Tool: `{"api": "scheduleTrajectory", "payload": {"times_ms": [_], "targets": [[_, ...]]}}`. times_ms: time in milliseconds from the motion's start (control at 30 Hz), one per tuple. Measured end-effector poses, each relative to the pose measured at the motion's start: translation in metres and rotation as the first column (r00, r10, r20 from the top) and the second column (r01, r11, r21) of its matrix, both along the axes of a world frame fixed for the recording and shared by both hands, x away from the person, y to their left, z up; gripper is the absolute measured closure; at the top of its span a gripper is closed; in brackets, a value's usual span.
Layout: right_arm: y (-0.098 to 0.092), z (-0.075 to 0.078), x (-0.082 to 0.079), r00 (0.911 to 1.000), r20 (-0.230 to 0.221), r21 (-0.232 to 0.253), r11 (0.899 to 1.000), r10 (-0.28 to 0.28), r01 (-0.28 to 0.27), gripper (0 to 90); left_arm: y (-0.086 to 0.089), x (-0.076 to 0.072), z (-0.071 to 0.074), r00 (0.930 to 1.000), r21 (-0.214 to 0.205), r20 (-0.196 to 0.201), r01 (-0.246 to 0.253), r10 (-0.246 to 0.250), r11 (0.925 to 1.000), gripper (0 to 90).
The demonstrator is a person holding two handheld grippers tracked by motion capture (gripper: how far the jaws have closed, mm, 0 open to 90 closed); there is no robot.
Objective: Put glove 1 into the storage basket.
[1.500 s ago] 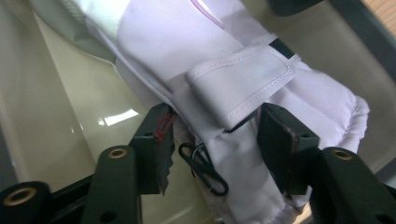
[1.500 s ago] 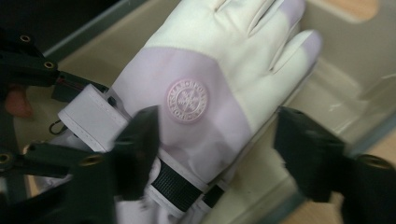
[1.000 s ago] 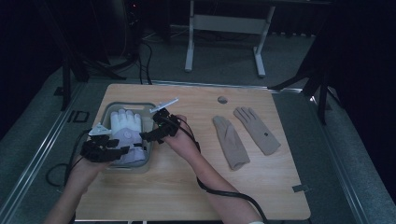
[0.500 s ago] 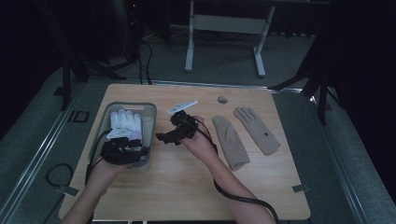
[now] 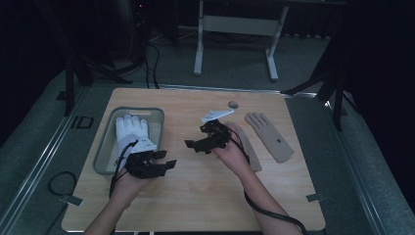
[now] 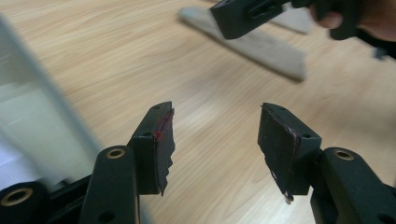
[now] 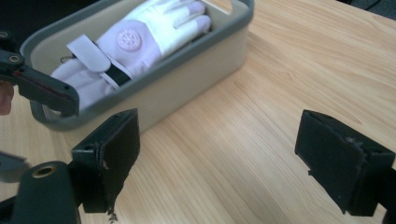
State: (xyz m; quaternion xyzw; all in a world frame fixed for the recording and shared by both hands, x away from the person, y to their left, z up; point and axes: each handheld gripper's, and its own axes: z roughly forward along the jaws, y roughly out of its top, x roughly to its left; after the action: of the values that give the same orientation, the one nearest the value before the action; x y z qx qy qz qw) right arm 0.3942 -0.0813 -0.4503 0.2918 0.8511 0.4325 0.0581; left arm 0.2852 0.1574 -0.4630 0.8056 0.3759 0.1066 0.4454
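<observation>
Broadly, a wooden table (image 5: 195,196) spans the frame's middle. At its left sits a grey bin (image 5: 105,152) holding a white glove (image 5: 129,128); two tan gloves lie at centre right, one (image 5: 269,135) clear, one (image 5: 248,149) partly behind the right hand. The left gripper (image 5: 164,165), lower left, and the right gripper (image 5: 195,145), centre, both have jaws parted and empty. A good next grasp would probably pinch a tan glove's cuff. The small object (image 5: 233,104) near the far edge is unclear.

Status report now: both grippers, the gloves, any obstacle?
Left gripper open, empty. Right gripper open, empty. White glove in grey bin; two beige gloves on table. Nothing in the way.
</observation>
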Motion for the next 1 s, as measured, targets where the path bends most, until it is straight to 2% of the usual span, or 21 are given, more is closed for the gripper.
{"api": "scheduleTrajectory", "payload": {"times_ms": [167,200,233,267,300,367,500,700,833,1000], "targets": [[-0.016,-0.005,-0.004,0.9998,0.012,-0.024,1.0,-0.016,0.017,13.9,-0.016,0.0,-0.007,0.9984,0.003,-0.017,0.054,-0.054,0.9985,31.9],[-0.016,-0.005,-0.004,0.9998,0.012,-0.024,1.0,-0.016,0.017,13.9,-0.016,0.0,-0.007,0.9984,0.003,-0.017,0.054,-0.054,0.9985,27.2],[-0.02,-0.006,-0.004,0.9998,0.009,-0.022,1.0,-0.017,0.017,13.9,-0.016,0.0,-0.007,0.9984,0.003,-0.017,0.054,-0.054,0.9985,27.2],[-0.027,-0.008,-0.005,0.9996,-0.001,-0.016,1.0,-0.027,0.027,14.2,-0.026,0.0,-0.013,0.999,0.004,-0.008,0.043,-0.043,0.9991,17.3],[-0.031,-0.009,-0.005,0.9996,-0.002,-0.011,1.0,-0.028,0.028,14.2,-0.028,0.0,-0.016,0.9986,0.002,0.002,0.054,-0.054,0.9986,12.9],[-0.037,-0.012,-0.006,0.9996,0.001,-0.019,0.999,-0.027,0.027,14.2,-0.033,-0.001,-0.021,0.9979,-0.01,0.032,0.057,-0.057,0.9983,11.6],[-0.047,-0.016,-0.009,0.9993,-0.002,-0.024,0.999,-0.037,0.037,14.1,-0.044,-0.004,-0.032,0.9952,-0.003,0.06,0.078,-0.078,0.9969,11.6],[-0.064,-0.023,-0.011,0.9985,-0.008,-0.014,0.998,-0.054,0.054,14.1,-0.052,-0.006,-0.045,0.9924,-0.043,0.069,0.105,-0.102,0.9935,11.7],[-0.078,-0.03,-0.011,0.9975,-0.006,-0.008,0.998,-0.07,0.07,14.2,-0.056,-0.009,-0.055,0.9912,-0.024,0.065,0.117,-0.115,0.9928,11.7],[-0.095,-0.036,-0.009,0.9956,0.001,-0.004,0.996,-0.094,0.094,13.9,-0.056,-0.01,-0.067,0.9915,-0.027,0.06,0.117,-0.115,0.9928,11.7]]}}
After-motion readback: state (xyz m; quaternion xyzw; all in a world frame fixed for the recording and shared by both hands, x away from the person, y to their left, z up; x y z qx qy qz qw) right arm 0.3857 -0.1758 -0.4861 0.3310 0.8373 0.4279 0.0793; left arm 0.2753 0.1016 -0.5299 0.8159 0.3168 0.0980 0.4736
